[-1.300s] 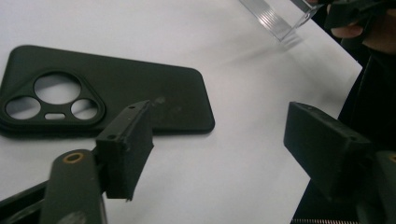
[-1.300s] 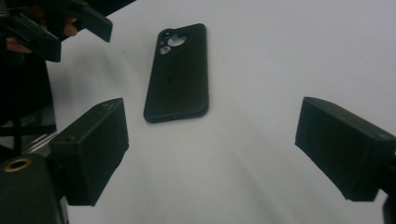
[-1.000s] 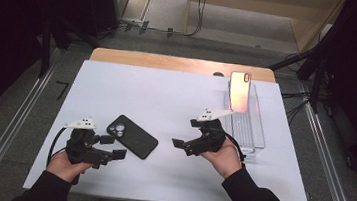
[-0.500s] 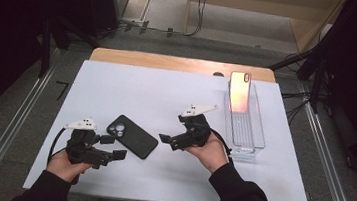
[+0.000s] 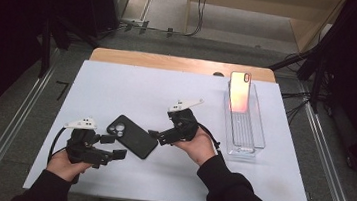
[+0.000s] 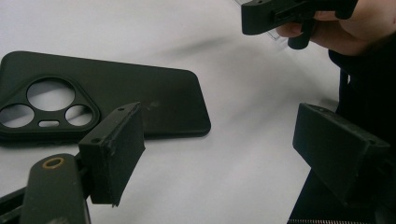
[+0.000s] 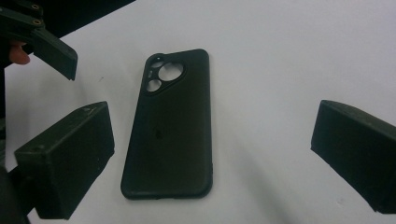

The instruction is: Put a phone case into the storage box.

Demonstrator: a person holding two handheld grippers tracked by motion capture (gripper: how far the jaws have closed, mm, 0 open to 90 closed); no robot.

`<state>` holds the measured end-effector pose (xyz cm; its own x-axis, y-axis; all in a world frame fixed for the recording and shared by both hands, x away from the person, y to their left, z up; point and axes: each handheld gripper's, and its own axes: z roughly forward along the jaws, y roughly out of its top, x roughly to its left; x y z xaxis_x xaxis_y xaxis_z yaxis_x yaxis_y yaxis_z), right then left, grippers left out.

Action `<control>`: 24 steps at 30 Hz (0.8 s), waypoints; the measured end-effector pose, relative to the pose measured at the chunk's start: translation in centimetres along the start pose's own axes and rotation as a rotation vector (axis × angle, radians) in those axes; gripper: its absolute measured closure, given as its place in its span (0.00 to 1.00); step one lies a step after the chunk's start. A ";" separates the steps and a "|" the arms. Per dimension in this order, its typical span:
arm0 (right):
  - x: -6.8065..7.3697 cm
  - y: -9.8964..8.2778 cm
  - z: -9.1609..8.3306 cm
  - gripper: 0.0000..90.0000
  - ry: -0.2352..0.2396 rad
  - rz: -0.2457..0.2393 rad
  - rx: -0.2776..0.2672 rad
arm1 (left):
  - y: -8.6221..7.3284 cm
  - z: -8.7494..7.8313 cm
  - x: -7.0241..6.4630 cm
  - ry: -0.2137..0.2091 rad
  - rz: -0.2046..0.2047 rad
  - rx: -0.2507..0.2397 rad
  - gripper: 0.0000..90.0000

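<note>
A black phone case (image 5: 131, 136) lies flat on the white table (image 5: 132, 90), camera cut-outs toward the far left. My left gripper (image 5: 114, 146) rests open just left of and in front of it; in the left gripper view the case (image 6: 107, 105) lies beyond the empty jaws. My right gripper (image 5: 157, 136) hovers open at the case's right end. From the right gripper view, the case (image 7: 168, 126) lies lengthwise between the wide-spread jaws, untouched. A pink-orange phone (image 5: 240, 91) stands upright in a clear tray (image 5: 244, 122) at the right.
The person's right hand (image 6: 345, 32) and its gripper show at the top of the left gripper view. A wooden strip (image 5: 180, 63) runs along the table's far edge. Metal rails (image 5: 330, 167) flank both sides of the table.
My right gripper has moved left from beside the clear tray to the right end of the black case. The left gripper and the case have stayed put.
</note>
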<state>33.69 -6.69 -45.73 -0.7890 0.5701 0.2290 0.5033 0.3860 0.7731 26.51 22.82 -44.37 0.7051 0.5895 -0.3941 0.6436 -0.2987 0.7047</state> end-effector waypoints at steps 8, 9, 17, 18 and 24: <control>0.4 0.5 1.9 0.00 0.012 0.002 0.009 | 0.0 0.1 0.0 -0.003 -0.003 0.004 0.19; 0.4 0.6 2.1 0.00 0.015 -0.004 0.006 | 0.0 0.1 0.0 -0.003 -0.005 0.002 0.19; 1.4 0.8 3.9 0.00 0.029 -0.017 0.026 | 0.1 0.0 0.1 -0.002 -0.003 -0.003 0.19; 1.5 0.8 4.1 0.00 0.031 -0.022 0.029 | 0.1 0.0 0.1 -0.001 -0.005 -0.003 0.19; 2.1 0.8 5.0 0.00 0.029 -0.037 0.046 | 0.1 -0.2 0.1 0.002 -0.007 -0.010 0.19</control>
<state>34.18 -1.51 -47.60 -0.8171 0.5337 0.2180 0.4884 0.4399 0.7536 26.61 22.96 -44.25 0.6999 0.5933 -0.3977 0.6454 -0.2869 0.7079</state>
